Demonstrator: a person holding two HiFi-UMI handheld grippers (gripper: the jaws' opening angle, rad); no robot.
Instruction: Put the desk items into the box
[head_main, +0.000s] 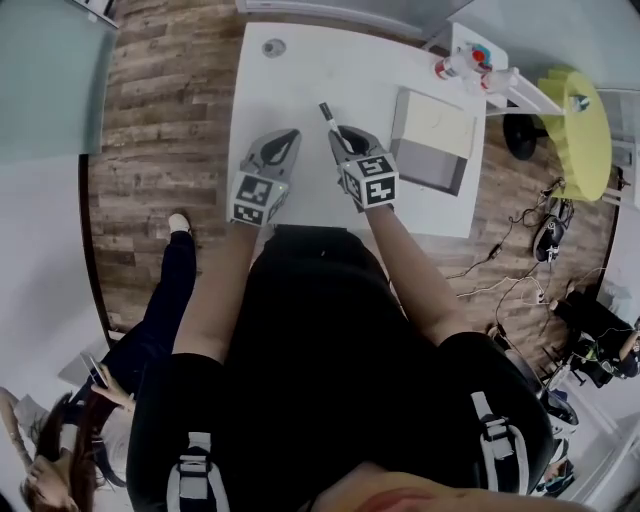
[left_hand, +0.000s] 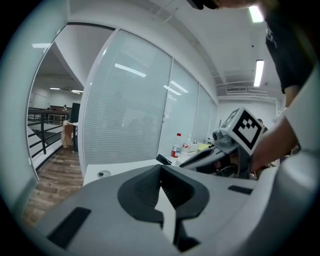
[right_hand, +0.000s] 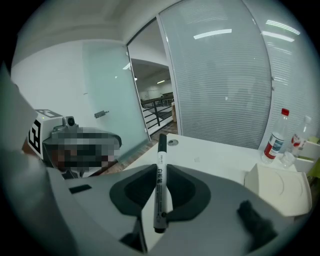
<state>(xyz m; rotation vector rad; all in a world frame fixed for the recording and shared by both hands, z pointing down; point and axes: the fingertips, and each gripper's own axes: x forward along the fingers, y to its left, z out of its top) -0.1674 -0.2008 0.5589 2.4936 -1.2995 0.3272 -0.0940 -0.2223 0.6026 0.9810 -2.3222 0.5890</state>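
Observation:
My right gripper (right_hand: 161, 170) is shut on a white marker (right_hand: 160, 187) with a black cap, which sticks out past the jaws. From the head view the marker (head_main: 331, 123) points away from me, held in the right gripper (head_main: 345, 138) over the white desk (head_main: 300, 80). The cream box (head_main: 435, 135) stands just right of that gripper; the right gripper view shows the box (right_hand: 276, 189) low at the right. My left gripper (head_main: 284, 140) hovers beside the right one, jaws together, holding nothing (left_hand: 161, 170).
A red-capped bottle (head_main: 455, 66) and other small items sit at the desk's far right corner. A cable hole (head_main: 273, 47) lies at the far left of the desk. A yellow chair (head_main: 578, 125) stands to the right. A person's leg (head_main: 170, 290) is at the left.

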